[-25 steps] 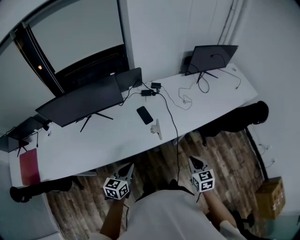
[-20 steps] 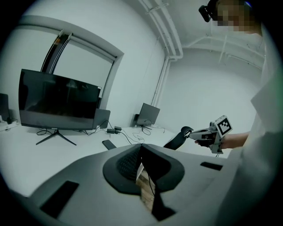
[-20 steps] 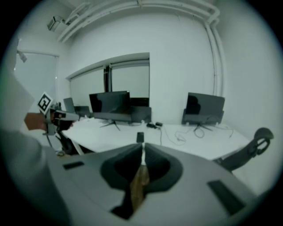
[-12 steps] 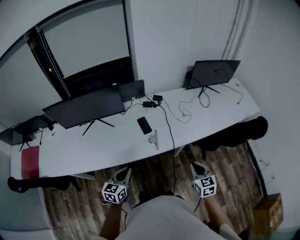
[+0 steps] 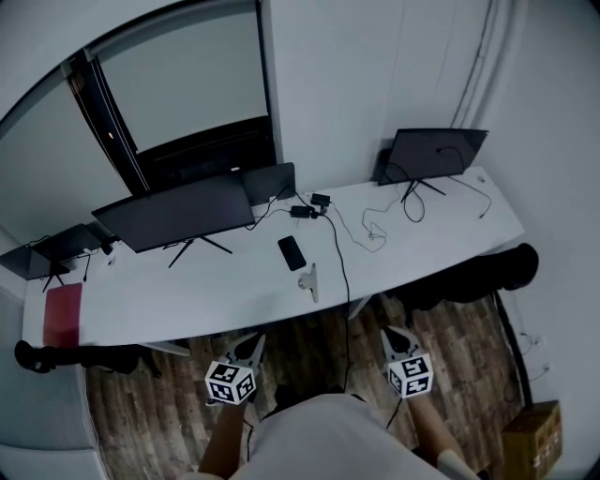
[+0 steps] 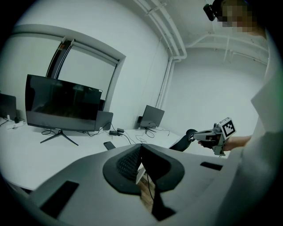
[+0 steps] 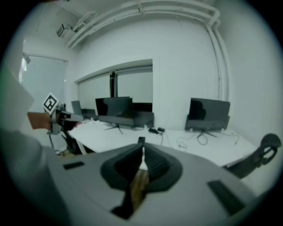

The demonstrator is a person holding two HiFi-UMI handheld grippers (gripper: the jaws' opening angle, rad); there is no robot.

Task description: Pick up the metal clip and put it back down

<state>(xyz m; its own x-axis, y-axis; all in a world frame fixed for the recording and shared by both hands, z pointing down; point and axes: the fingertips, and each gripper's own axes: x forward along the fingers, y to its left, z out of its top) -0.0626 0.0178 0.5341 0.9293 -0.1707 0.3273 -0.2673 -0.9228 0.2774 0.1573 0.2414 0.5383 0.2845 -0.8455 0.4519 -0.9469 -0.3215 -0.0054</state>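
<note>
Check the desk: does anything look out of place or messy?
Nothing is spilled or broken. The metal clip lies very near the desk's front edge, beside a black cable that trails over that edge toward the floor. Thinner cables lie loose near the right-hand monitor.

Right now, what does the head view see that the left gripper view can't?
Only the head view shows the flat dark red mat and the brown cardboard box. Only the left gripper view shows the small black camera on the person's head. Both show the long white table, the flat black phone and the right gripper.
</note>
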